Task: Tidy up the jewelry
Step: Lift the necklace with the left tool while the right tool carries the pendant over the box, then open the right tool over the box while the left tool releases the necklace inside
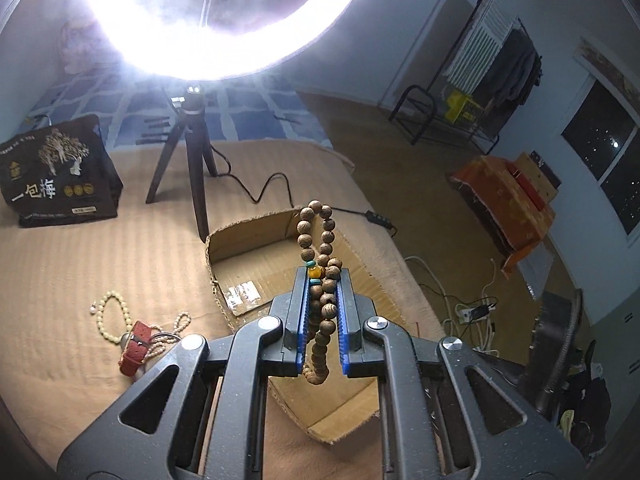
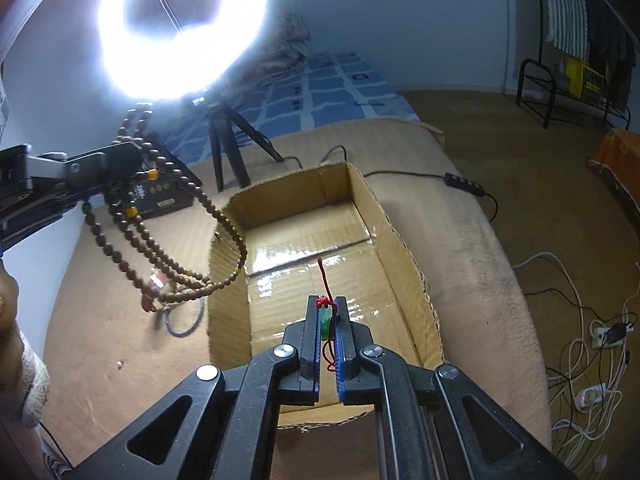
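Left gripper (image 1: 323, 276) clamps wooden bead strand (image 1: 320, 240), right gripper (image 2: 327, 304) pinches red-corded green pendant (image 2: 326, 320), pendant mostly hidden, above cardboard box (image 2: 404, 248).

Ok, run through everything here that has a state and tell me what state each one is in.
Left gripper: shut on wooden bead strand.
Wooden bead strand: held up, loops dangling beside the box.
Right gripper: shut on green pendant.
Green pendant: clamped, red cord trailing, above the box.
Cardboard box: open, nothing inside.
Ring light: switched on.
Pearl necklace: lying loose on the blanket.
Red watch strap: lying on the blanket.
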Demonstrator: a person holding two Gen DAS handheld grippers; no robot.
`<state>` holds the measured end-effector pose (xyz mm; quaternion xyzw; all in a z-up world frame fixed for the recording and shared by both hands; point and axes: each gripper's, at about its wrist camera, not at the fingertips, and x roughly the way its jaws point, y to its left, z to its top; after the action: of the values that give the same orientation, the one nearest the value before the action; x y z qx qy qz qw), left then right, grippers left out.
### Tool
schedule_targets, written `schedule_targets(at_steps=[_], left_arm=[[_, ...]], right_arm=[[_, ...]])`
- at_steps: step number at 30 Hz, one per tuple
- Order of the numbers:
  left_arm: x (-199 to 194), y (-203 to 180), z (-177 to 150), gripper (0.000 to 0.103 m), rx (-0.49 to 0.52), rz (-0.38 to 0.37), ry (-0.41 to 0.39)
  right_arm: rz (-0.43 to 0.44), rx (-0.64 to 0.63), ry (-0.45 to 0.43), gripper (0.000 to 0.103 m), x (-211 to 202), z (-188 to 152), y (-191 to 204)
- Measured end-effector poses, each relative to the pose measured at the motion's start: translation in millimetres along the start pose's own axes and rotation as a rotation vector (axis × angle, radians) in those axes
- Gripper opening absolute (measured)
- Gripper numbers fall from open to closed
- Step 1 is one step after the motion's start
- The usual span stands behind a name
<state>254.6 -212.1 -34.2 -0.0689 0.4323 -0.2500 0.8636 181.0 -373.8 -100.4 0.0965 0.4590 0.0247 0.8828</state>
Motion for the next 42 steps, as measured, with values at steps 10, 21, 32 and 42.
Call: schedule_targets(at_steps=[10, 21, 32, 42], left_arm=[[48, 7, -10, 0.01, -0.002, 0.059, 0.073], [63, 6, -25, 0.01, 0.031, 0.087, 0.121], [55, 10, -27, 0.037, 0.049, 0.124, 0.103], [45, 24, -29, 0.043, 0.047, 0.128, 0.101]], right_arm=[[-0.01, 0.036, 0.037, 0.003, 11, -2, -10], [-0.015, 0.046, 0.048, 0.003, 16, -3, -12], [-0.025, 0.035, 0.046, 0.048, 16, -4, -9], [-0.037, 0.038, 0.026, 0.078, 15, -2, -5]])
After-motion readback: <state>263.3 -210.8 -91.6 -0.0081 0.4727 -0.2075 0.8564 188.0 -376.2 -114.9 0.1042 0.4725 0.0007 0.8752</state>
